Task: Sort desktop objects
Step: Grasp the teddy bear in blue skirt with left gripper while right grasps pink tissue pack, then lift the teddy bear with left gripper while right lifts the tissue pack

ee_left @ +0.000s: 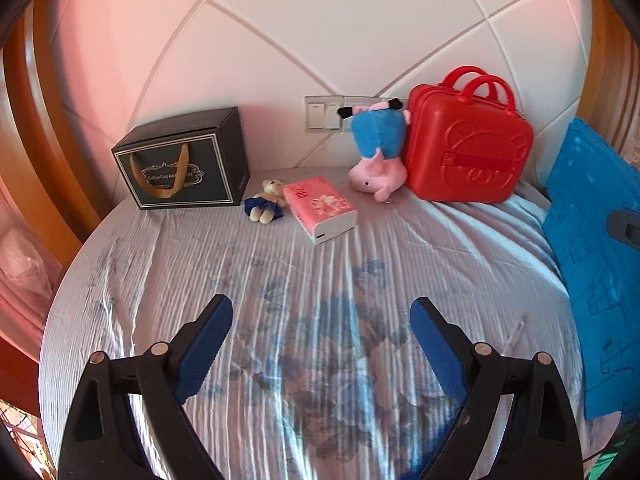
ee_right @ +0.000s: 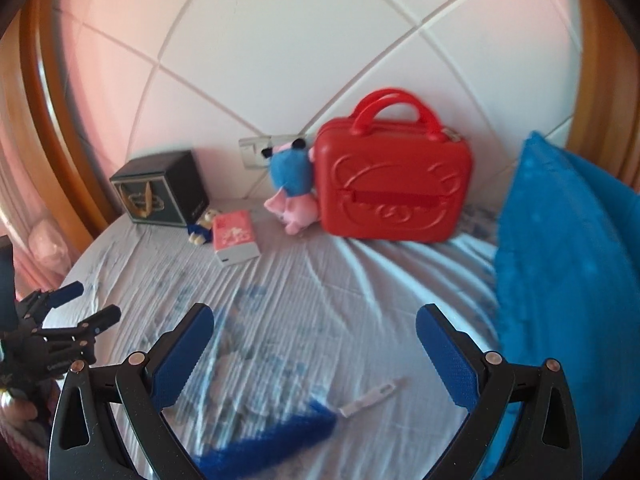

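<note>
— Where are your tongs right now?

— My left gripper (ee_left: 322, 322) hangs over the flowered sheet (ee_left: 280, 280) with its jaws spread wide and nothing between them. My right gripper (ee_right: 315, 330) is the same: jaws wide apart, empty, above the sheet, with the blue pillow (ee_right: 568, 264) just to its right.

— And the things to sort?

— All along the far edge, by the white padded wall (ee_left: 320, 40). At the left stands the dark gift box (ee_left: 184, 160). Just beside it lies the small teddy bear (ee_left: 268, 200), and next to that the pink tissue pack (ee_left: 320, 208). Further right, the pig plush (ee_left: 378, 148) is upside down, leaning against the red case (ee_left: 468, 148), which stands upright with its handles up.

— Anything close to you?

— Near my right gripper lies a small white clip-like piece (ee_right: 372, 394), beside something blue and fuzzy (ee_right: 272, 440) that is too blurred to make out.
</note>
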